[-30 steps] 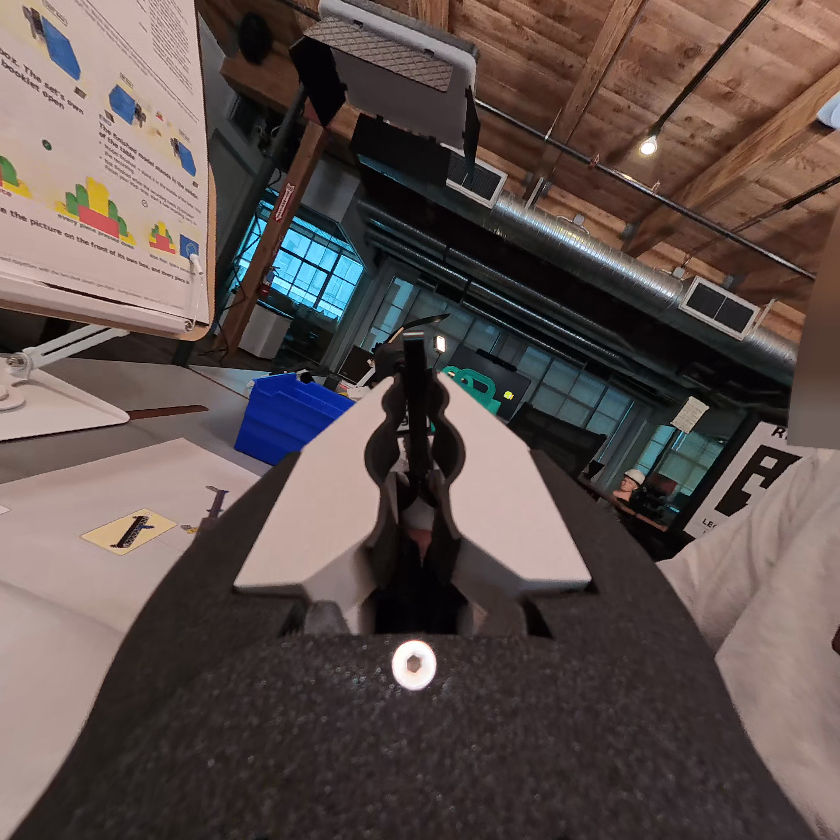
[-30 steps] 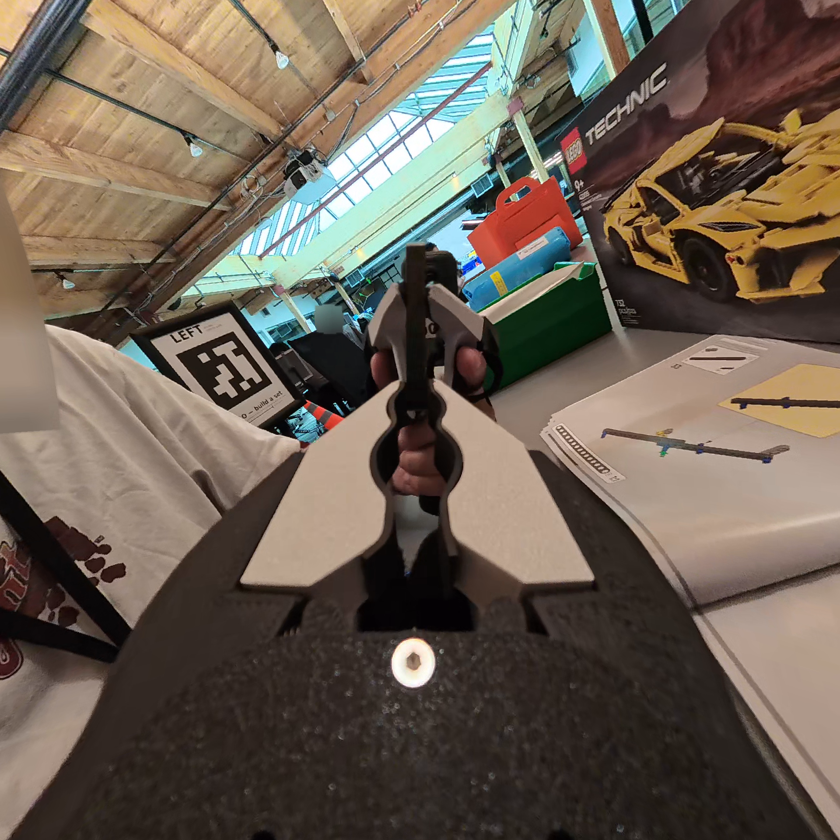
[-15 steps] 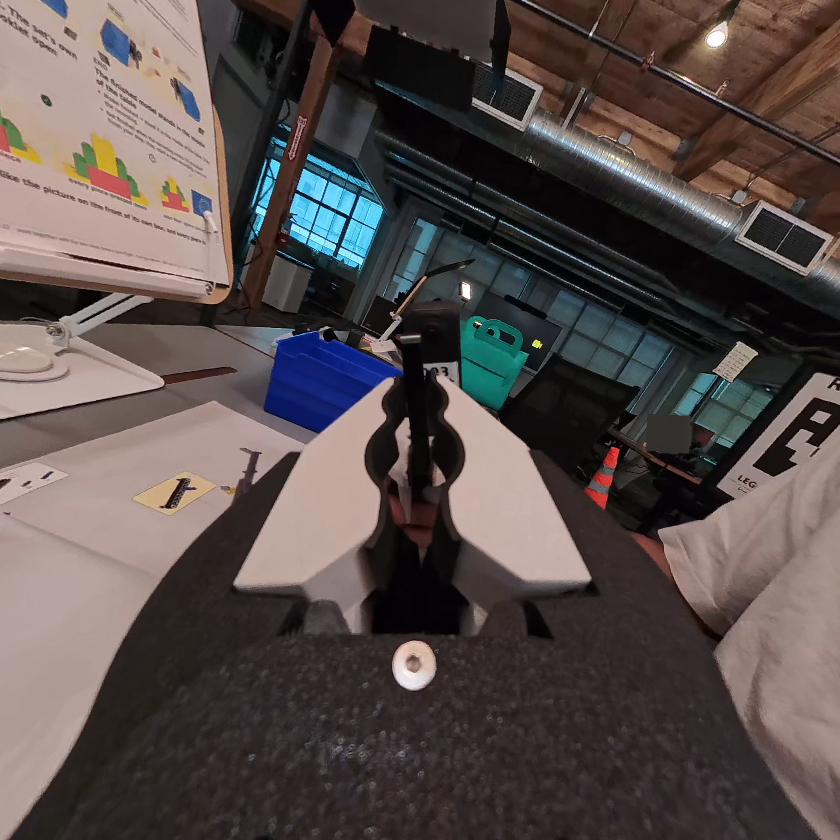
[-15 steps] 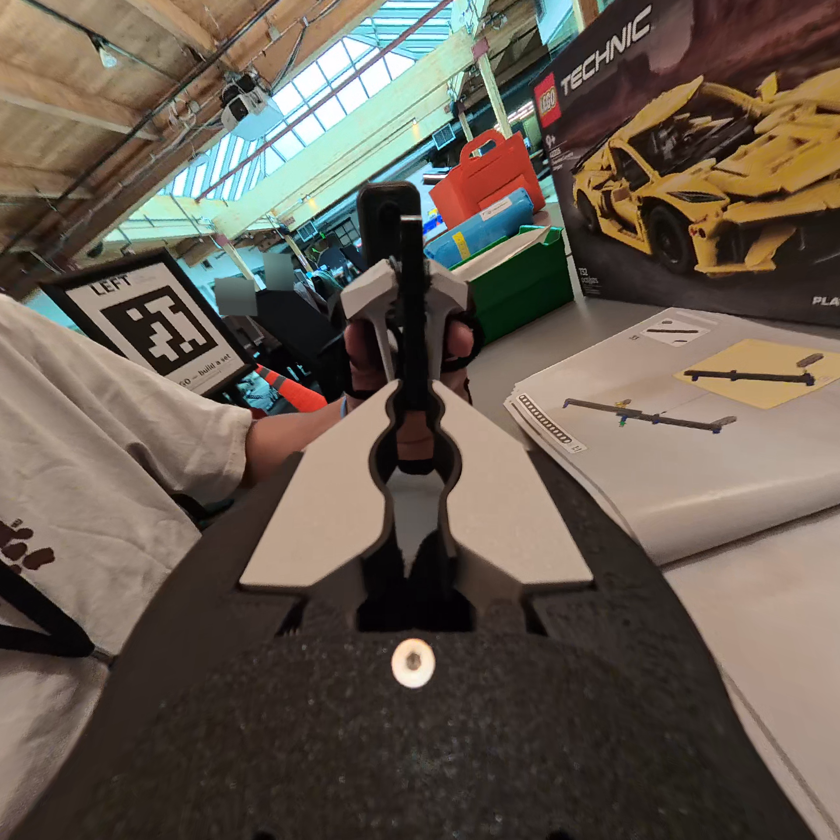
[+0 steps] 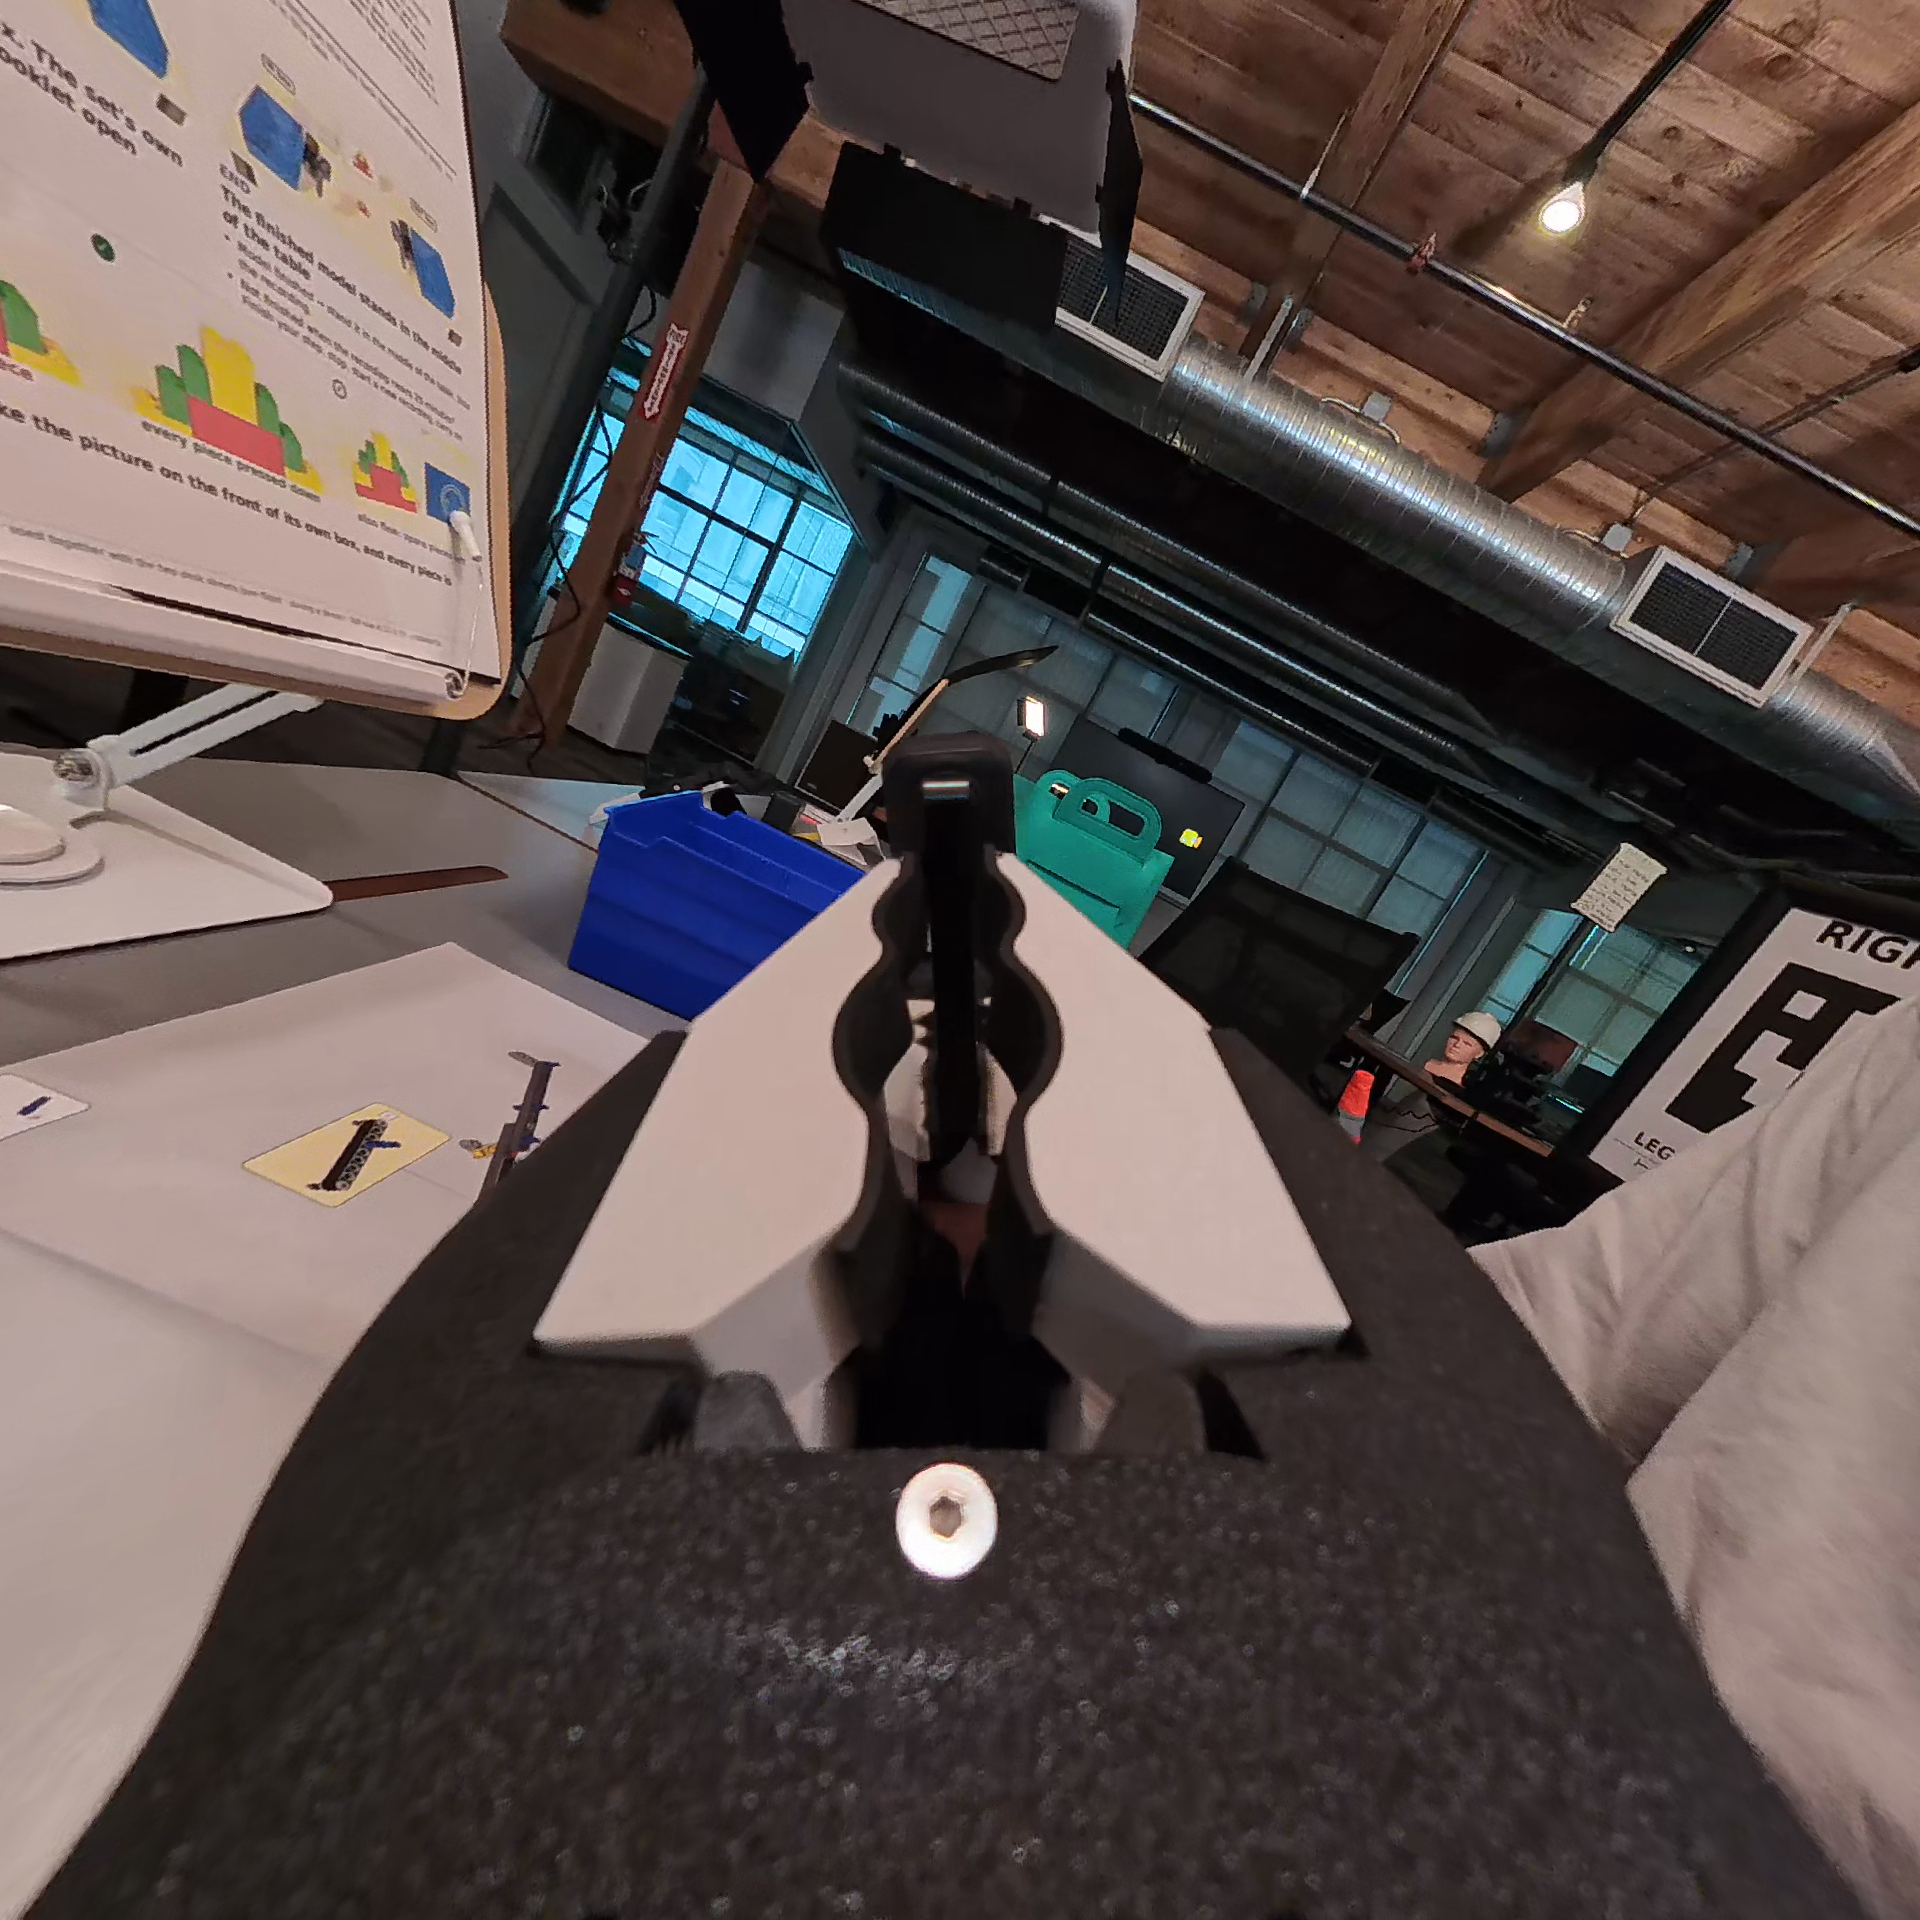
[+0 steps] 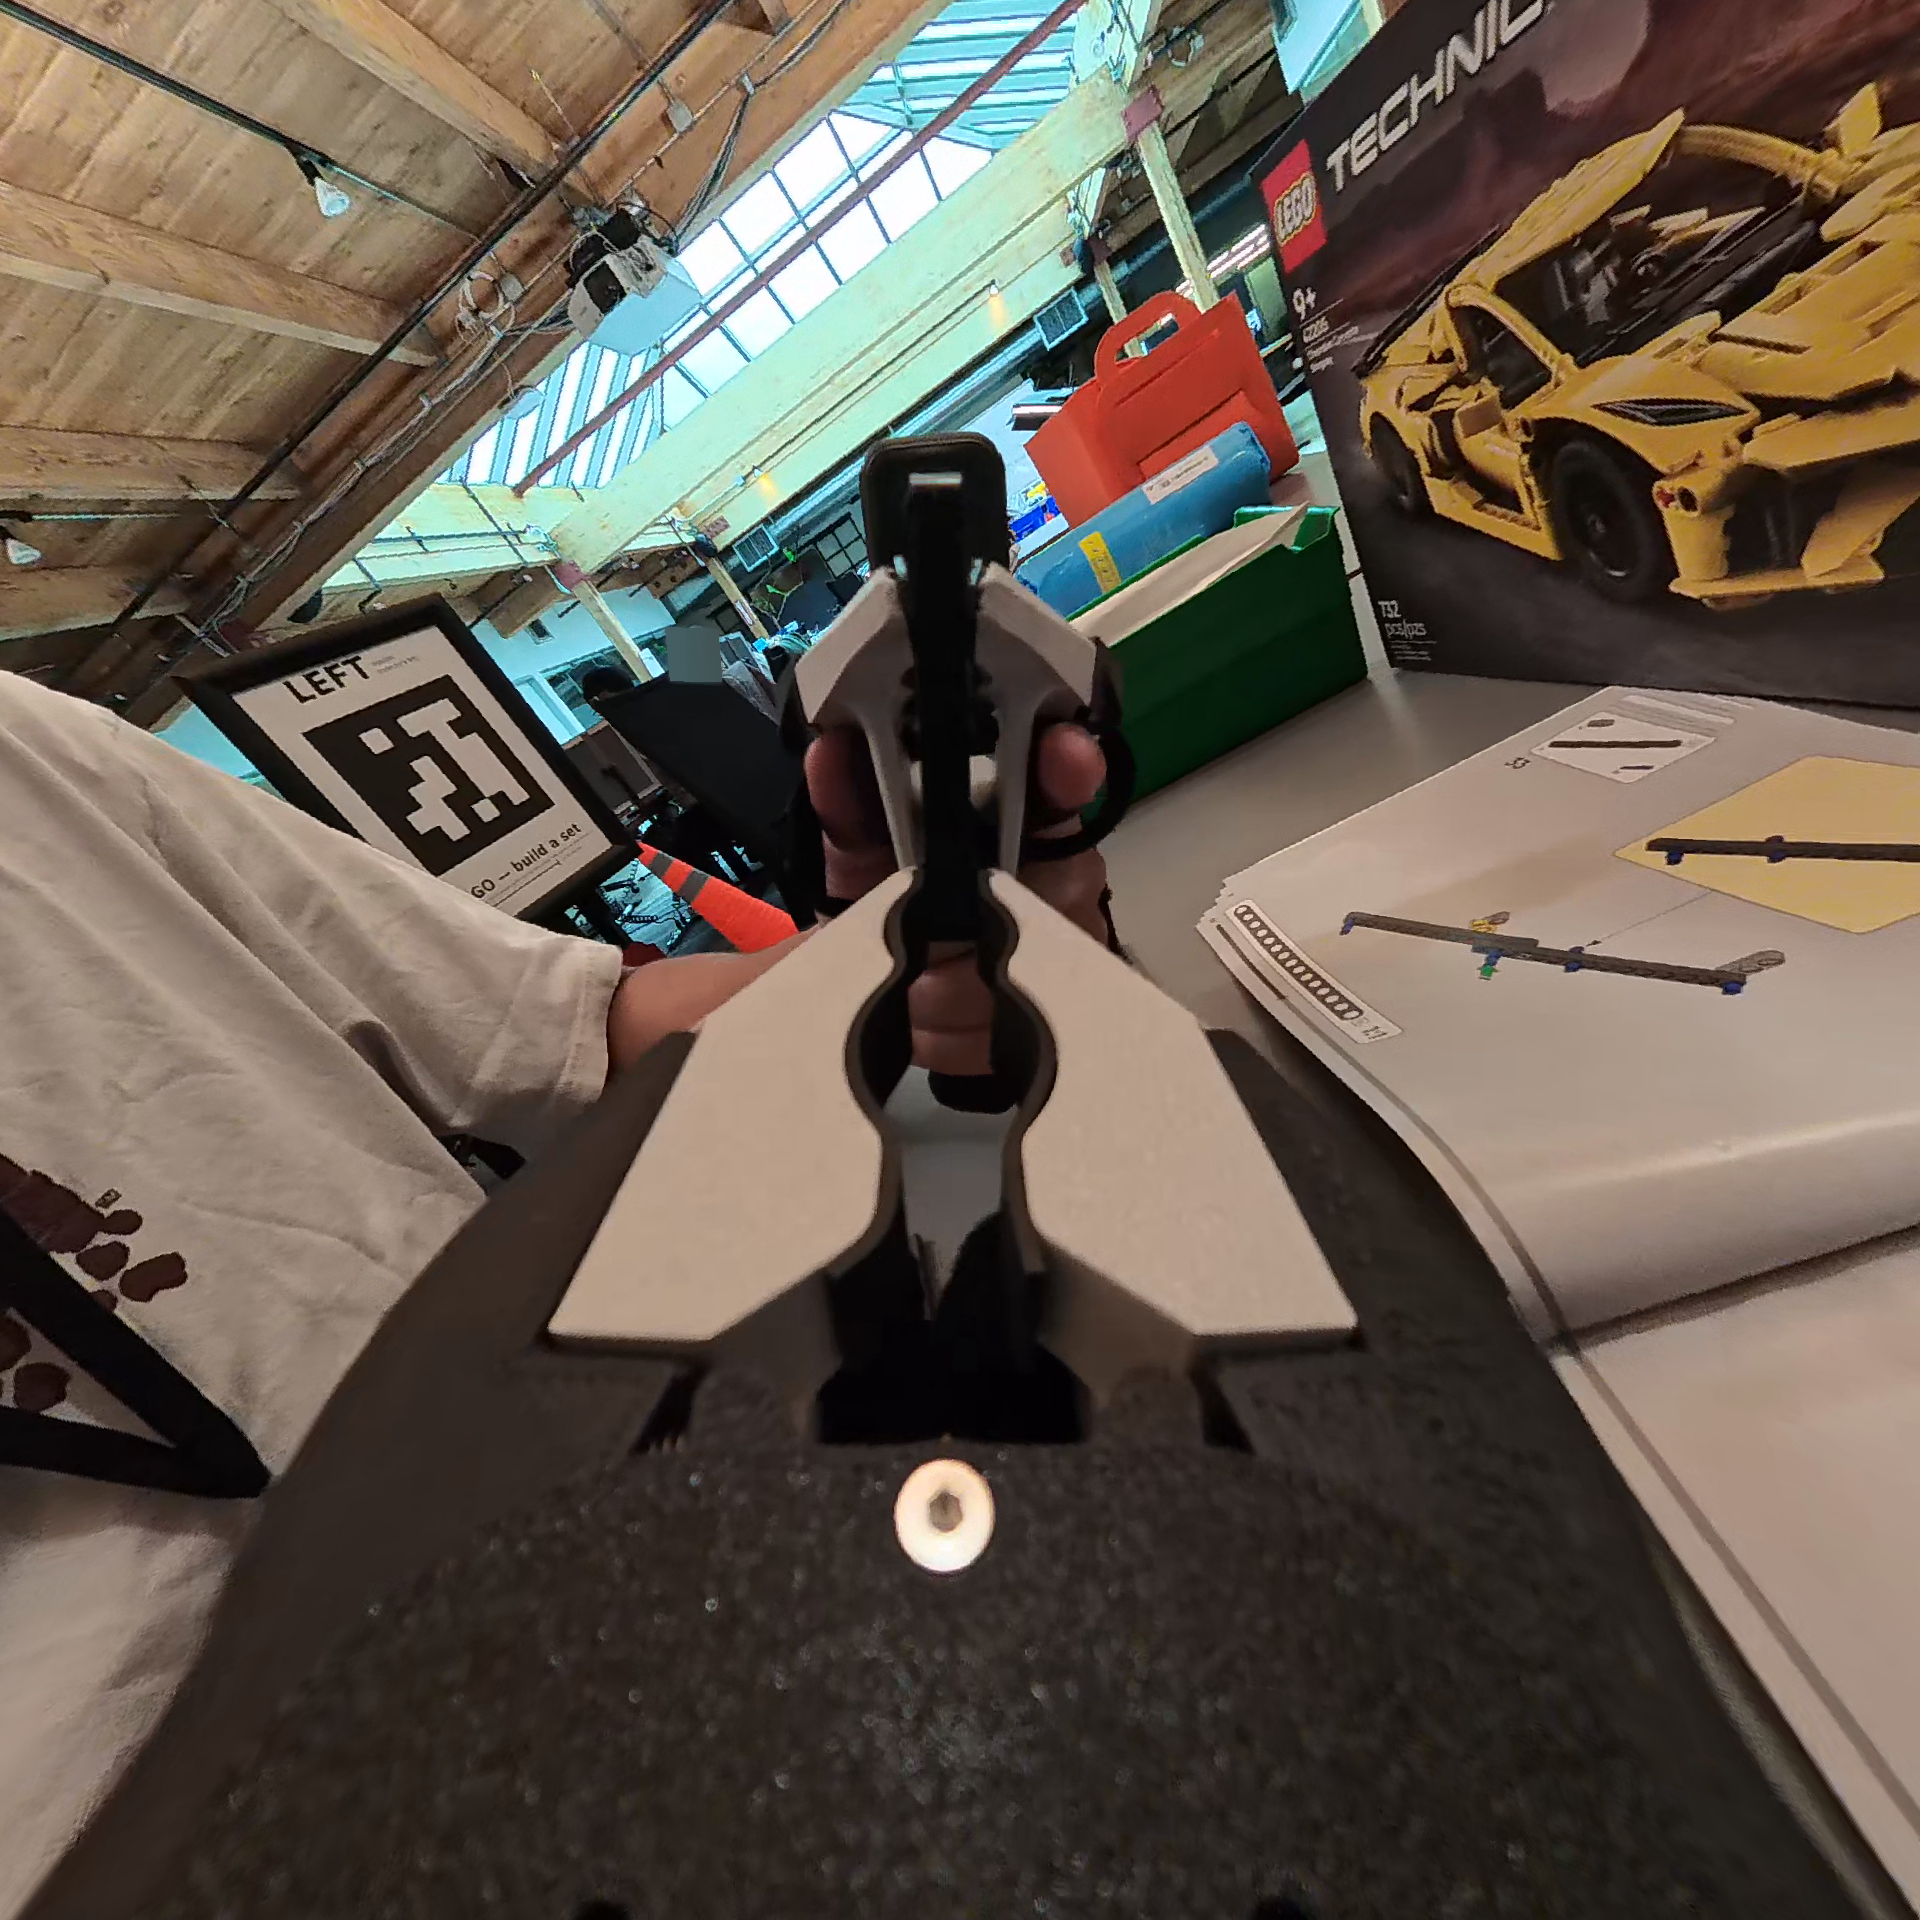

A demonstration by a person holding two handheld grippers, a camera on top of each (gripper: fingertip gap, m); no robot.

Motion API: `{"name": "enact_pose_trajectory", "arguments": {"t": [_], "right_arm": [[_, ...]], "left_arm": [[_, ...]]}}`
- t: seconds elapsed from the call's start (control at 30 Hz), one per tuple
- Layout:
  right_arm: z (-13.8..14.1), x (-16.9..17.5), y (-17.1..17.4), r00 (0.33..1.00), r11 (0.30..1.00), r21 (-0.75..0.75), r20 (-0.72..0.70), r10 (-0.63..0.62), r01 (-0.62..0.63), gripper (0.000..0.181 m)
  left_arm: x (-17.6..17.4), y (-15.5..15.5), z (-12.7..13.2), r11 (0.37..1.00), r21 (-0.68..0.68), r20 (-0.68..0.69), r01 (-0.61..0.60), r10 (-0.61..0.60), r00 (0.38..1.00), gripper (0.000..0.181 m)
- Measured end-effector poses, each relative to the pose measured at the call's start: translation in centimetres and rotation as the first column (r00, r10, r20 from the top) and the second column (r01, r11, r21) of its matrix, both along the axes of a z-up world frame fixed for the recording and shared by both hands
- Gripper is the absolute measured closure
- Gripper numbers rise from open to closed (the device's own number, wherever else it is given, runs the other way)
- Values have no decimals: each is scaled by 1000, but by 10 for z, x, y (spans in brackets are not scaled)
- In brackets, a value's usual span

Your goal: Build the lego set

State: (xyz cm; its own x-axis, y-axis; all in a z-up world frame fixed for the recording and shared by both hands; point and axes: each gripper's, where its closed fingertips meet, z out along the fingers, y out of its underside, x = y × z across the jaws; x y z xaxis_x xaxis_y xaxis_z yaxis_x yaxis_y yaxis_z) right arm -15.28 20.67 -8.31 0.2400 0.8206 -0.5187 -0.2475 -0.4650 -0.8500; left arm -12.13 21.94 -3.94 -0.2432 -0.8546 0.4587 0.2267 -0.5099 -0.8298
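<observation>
A long black lego beam (image 5: 952,997) is seen edge-on, running straight ahead between my two grippers, which face each other above the table. My left gripper (image 5: 951,883) is shut on one end of it. My right gripper (image 6: 940,899) is shut on the other end of the beam (image 6: 940,727). In the right wrist view the left gripper (image 6: 943,854) shows just beyond, held by a hand (image 6: 1070,774). In the left wrist view the right gripper is mostly hidden behind my own fingers.
The open instruction booklet (image 5: 312,1039) lies on the grey table and also shows in the right wrist view (image 6: 1558,1091). The lego box (image 6: 1662,364) and a green bin (image 6: 1236,644) stand behind. A blue bin (image 5: 696,914), an instruction board (image 5: 208,312) and the person's white shirt (image 6: 208,987) are close. The tips of one gripper are about 5 centimetres away from the tips of the other.
Both grippers stay shut on the beam. The pair dipped towards the table, then tilted up a little again, and the two grippers look closer together.
</observation>
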Motion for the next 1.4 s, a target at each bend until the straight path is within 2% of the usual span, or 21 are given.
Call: {"name": "enact_pose_trajectory", "arguments": {"t": [0.07,0.1,0.17,0.23,0.3,0.37,0.47,0.6,0.67,0.77,0.93,1.1,1.2,1.3,1.33,1.4], "right_arm": [[1,1,0,1000,998,60,18,-23,22,173],[-1,6,3,996,994,98,64,-56,50,163],[5,30,6,977,976,158,131,-169,147,159],[6,53,-4,938,957,190,229,-262,221,153],[-19,66,-30,846,953,206,447,-292,220,151],[-61,79,-63,697,963,169,666,-267,208,151],[-107,95,-112,556,968,61,809,-190,242,158],[-135,108,-147,496,963,47,850,-179,267,158],[-138,107,-150,507,974,57,847,-163,218,159],[-141,105,-146,537,996,26,841,-71,90,159],[-151,108,-143,537,996,-6,842,55,-92,164],[-151,104,-143,572,985,11,815,91,-172,174],[-152,103,-144,576,985,16,813,87,-171,178],[-141,106,-148,540,991,15,839,59,-131,178],[-132,110,-152,507,993,6,860,57,-121,178],[-115,132,-162,356,996,-11,934,42,-89,178]], "left_arm": [[-1,0,1,1000,18,-11,-3,3,1000,175],[-2,4,0,999,35,-33,-26,27,999,175],[-4,15,-8,990,104,-103,-92,103,989,175],[-5,31,-21,966,193,-198,-173,211,957,175],[-4,38,-33,952,236,-268,-196,257,928,175],[0,42,-44,944,251,-310,-214,288,906,174],[8,37,-55,940,277,-339,-198,289,895,175],[17,22,-62,928,343,-364,-146,275,890,175],[19,18,-63,926,353,-365,-137,271,891,175],[19,16,-60,932,338,-352,-128,251,902,175],[13,18,-51,939,318,-319,-129,234,918,175],[10,21,-49,939,318,-316,-131,235,919,174],[11,20,-49,940,315,-317,-128,231,920,175],[11,20,-49,940,319,-319,-126,231,919,175],[11,19,-49,938,322,-318,-126,233,919,175],[11,19,-48,937,326,-317,-127,235,919,175]]}}
